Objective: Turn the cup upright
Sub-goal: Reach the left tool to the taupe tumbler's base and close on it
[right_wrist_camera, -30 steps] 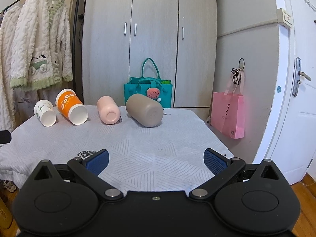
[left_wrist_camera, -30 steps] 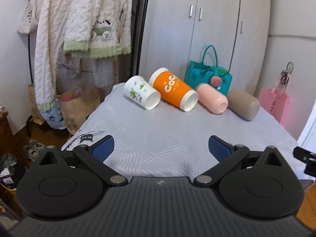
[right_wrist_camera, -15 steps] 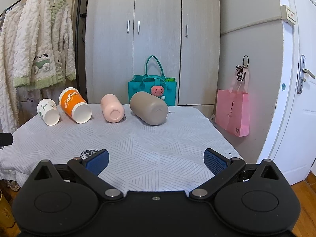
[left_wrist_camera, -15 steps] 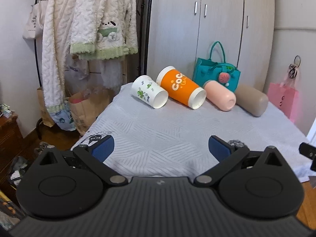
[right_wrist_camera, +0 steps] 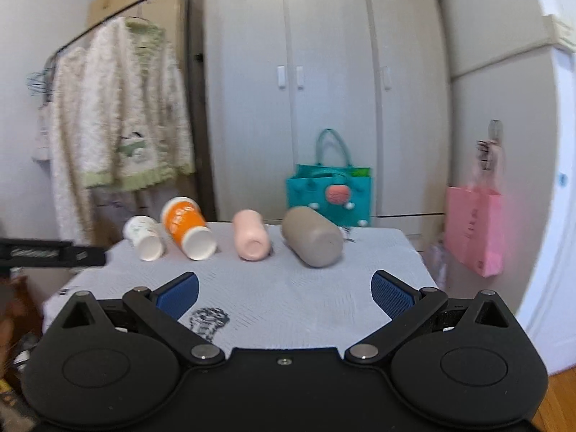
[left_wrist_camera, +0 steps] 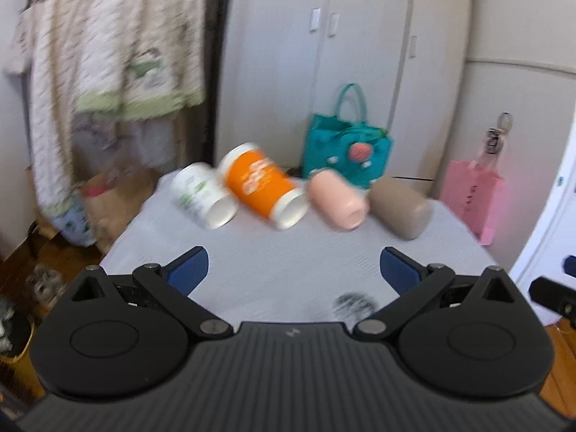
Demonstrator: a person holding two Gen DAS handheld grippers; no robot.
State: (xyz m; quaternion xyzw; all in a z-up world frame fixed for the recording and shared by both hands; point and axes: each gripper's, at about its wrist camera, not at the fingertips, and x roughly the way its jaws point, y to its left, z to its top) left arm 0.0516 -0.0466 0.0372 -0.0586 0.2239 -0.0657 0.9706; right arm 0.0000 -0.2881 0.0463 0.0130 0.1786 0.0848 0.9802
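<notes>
Several cups lie on their sides in a row at the far end of a table covered with a pale cloth [left_wrist_camera: 288,262]: a white cup with green print [left_wrist_camera: 203,195], an orange cup [left_wrist_camera: 264,185], a pink cup [left_wrist_camera: 338,198] and a taupe cup [left_wrist_camera: 399,206]. They also show in the right wrist view: the white cup [right_wrist_camera: 144,237], the orange cup [right_wrist_camera: 187,228], the pink cup [right_wrist_camera: 250,234] and the taupe cup [right_wrist_camera: 311,235]. My left gripper [left_wrist_camera: 293,270] is open and empty, well short of the cups. My right gripper [right_wrist_camera: 284,289] is open and empty, also short of them.
A teal bag [right_wrist_camera: 329,194] stands behind the table against grey wardrobe doors [right_wrist_camera: 324,90]. A pink bag [right_wrist_camera: 473,228] hangs at the right by a white door. Fluffy garments [right_wrist_camera: 122,118] hang on a rack at the left. A dark print [right_wrist_camera: 208,318] marks the cloth.
Both views have shifted and blurred: both grippers have pulled back and risen, so the cups look smaller and farther. The left gripper swung right. The cups have not moved.
</notes>
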